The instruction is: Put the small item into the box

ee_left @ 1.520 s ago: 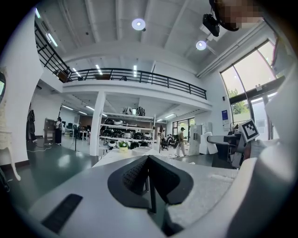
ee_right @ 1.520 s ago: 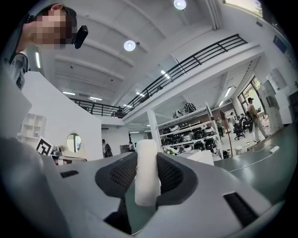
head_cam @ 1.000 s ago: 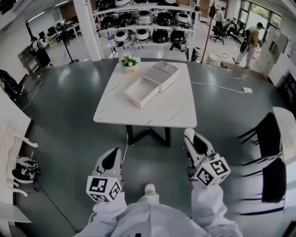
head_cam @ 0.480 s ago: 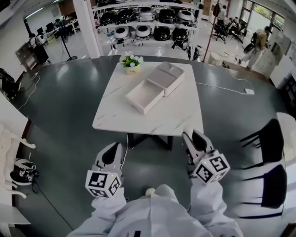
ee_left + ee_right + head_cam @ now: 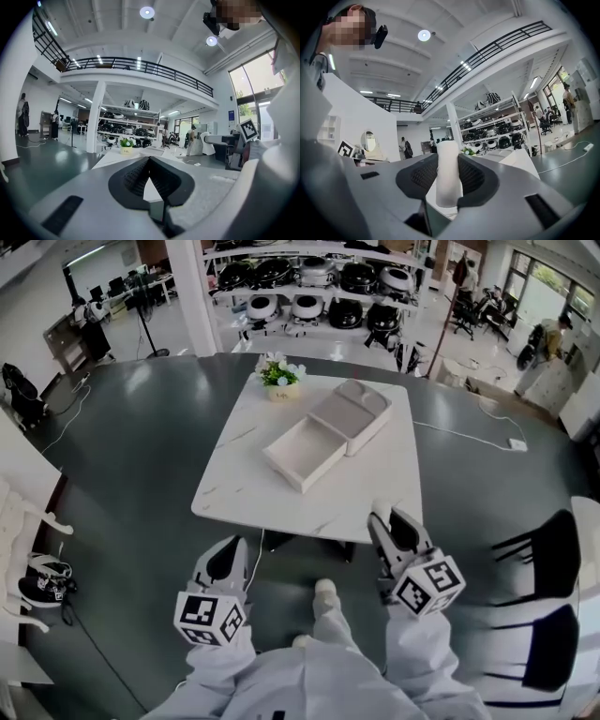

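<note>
While the person stands short of the table, the small item rides in the right gripper, well away from the box.

Right gripper point(image 5: 394, 518) has its jaws partway apart and clamped on the small item point(image 5: 449, 168). It's a plain white, smooth-looking cylinder, upright between the dark ribbed pads with its top poking above them. Left gripper point(image 5: 229, 549) has its jaws closed tip to tip, with nothing in them. The box point(image 5: 285, 469) lies open on the white table point(image 5: 244, 493) at 12 o'clock from the person, with a flower pot point(image 5: 281, 376) at the far edge. If it were me, I'd step in, keep the cylinder upright, come over the open tray from above and lower it right down before letting go. A round thing like that looks like it'd tip or roll if dropped.
</note>
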Demonstrator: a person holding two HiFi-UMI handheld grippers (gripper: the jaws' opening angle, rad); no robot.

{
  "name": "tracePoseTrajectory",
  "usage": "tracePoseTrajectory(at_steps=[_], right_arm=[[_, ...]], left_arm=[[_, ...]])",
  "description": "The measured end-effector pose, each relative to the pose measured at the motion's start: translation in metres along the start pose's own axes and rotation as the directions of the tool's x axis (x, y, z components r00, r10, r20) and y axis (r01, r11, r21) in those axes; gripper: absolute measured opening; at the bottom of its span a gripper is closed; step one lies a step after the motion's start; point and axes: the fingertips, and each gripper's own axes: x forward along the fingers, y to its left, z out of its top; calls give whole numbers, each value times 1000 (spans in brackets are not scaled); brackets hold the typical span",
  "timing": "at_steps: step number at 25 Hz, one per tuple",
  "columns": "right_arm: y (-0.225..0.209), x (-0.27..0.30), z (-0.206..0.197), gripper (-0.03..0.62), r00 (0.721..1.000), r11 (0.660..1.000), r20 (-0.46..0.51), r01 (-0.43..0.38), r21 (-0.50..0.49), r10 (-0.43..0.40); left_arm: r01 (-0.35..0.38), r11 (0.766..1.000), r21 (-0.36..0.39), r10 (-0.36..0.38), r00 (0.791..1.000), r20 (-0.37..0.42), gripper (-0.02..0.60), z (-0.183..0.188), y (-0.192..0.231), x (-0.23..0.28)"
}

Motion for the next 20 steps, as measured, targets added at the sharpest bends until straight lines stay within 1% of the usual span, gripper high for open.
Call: tracePoseTrajectory(at_steps=[7, 14, 20], right_arm=[[-40, 71, 17, 117, 998, 998, -5, -63, -5, 63], [-72, 133, 31, 117, 991, 991, -32, -131, -15, 131], [-93, 173, 26, 117, 977, 979, -70, -201, -9, 200]], left_arm=[[-45, 999, -17, 45, 999, 9, -2, 14, 21, 65], [-84, 995, -45, 85, 996, 12, -2, 25, 35, 122], [-129, 988, -85, 128, 992, -16, -2, 11, 41, 161]])
